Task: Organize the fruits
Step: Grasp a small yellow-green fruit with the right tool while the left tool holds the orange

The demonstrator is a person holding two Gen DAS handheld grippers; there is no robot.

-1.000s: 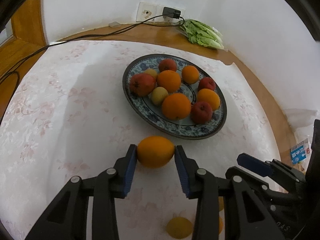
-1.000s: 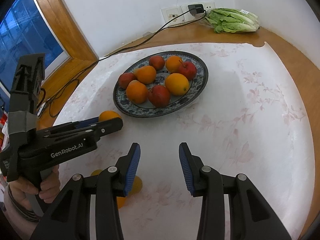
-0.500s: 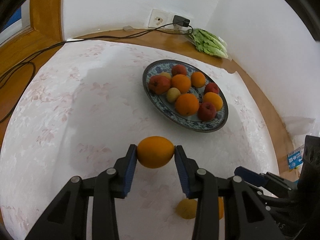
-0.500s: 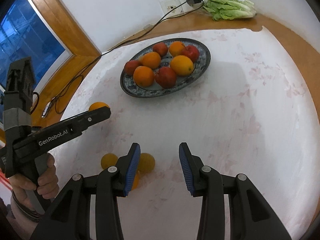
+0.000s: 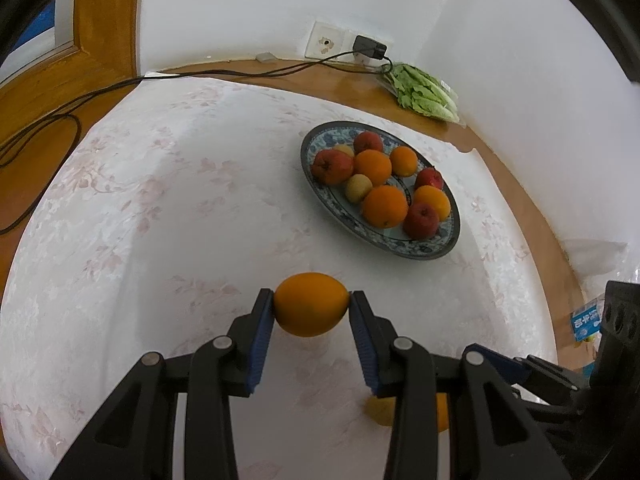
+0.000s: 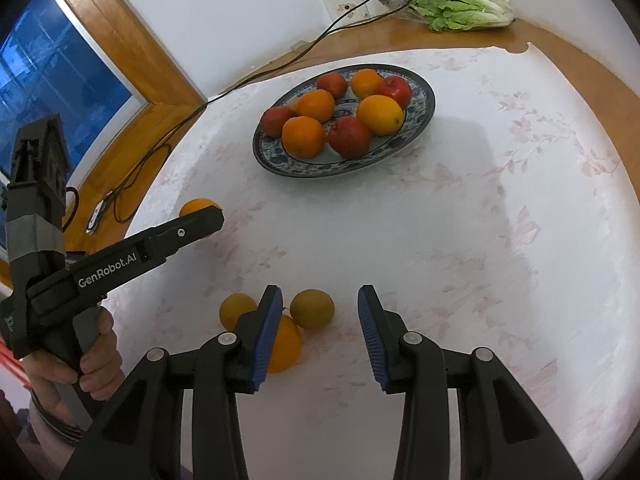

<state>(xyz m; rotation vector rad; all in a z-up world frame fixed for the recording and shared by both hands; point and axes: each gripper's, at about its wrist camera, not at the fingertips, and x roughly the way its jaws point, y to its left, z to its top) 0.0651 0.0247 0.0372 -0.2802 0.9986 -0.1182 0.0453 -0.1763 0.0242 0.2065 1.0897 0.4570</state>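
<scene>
My left gripper is shut on an orange and holds it above the white tablecloth, well short of the blue patterned plate. The plate holds several oranges and red apples. In the right wrist view the left gripper shows at the left with the orange in its tip. My right gripper is open and empty above three loose fruits: a dull orange one, a yellow one and an orange one. The plate lies beyond.
A head of lettuce lies at the table's back by a wall socket with a charger. A black cable runs along the wooden rim at the left. A window frame stands left. A packet lies right.
Both grippers have drawn back and risen from the plate, which now looks smaller and farther. The left gripper still holds the orange. The three loose fruits have come into full view under the right gripper.
</scene>
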